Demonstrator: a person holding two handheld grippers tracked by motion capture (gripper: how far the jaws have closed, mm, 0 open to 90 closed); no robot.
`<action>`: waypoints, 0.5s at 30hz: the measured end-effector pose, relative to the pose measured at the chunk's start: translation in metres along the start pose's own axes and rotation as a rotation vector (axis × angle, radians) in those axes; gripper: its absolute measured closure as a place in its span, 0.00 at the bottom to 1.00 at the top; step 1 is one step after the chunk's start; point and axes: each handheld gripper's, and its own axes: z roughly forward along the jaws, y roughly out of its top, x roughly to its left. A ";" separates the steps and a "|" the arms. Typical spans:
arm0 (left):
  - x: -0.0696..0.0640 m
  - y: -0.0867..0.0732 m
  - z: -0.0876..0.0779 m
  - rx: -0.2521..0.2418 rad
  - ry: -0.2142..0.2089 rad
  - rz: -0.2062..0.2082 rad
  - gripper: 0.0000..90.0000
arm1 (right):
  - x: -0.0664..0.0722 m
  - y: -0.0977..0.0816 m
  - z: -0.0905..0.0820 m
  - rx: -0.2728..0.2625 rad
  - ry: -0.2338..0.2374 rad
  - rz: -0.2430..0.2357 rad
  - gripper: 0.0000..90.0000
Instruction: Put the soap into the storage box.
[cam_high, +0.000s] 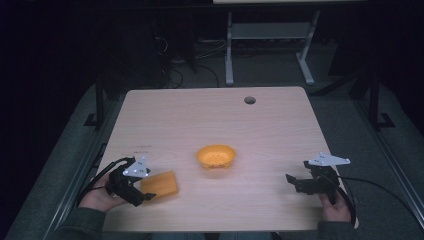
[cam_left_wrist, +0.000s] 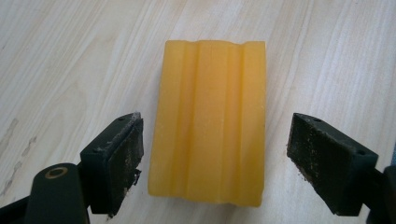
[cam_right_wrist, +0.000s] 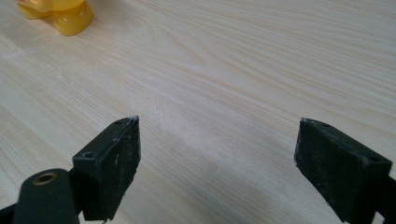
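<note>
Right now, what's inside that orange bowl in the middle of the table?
In the high view the orange bowl holds something speckled on its floor, too small to identify. Its near wall hides the front of the inside.

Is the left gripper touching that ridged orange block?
Apart. The left gripper view shows bare table between the left gripper and both sides of the ridged orange block.

Block (cam_left_wrist: 210, 121): translucent yellow-orange, lengthwise ridged bands. Bowl (cam_high: 216, 156): orange, speckled inside. Surface (cam_high: 200, 115): pale wood, fine straight grain. Left claw (cam_left_wrist: 215, 163) and right claw (cam_right_wrist: 217, 163): matt black, pads flecked with pale dust; plates on top were light grey.
</note>
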 end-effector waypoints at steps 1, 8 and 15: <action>0.000 0.001 0.001 -0.002 -0.002 -0.006 0.20 | 0.000 0.000 0.000 -0.001 0.000 0.001 0.16; 0.002 0.006 0.008 0.027 -0.013 0.011 0.20 | 0.000 0.000 0.000 -0.001 0.002 0.000 0.15; 0.003 0.009 0.017 0.057 -0.029 0.021 0.19 | 0.000 0.000 0.001 0.003 0.005 -0.005 0.15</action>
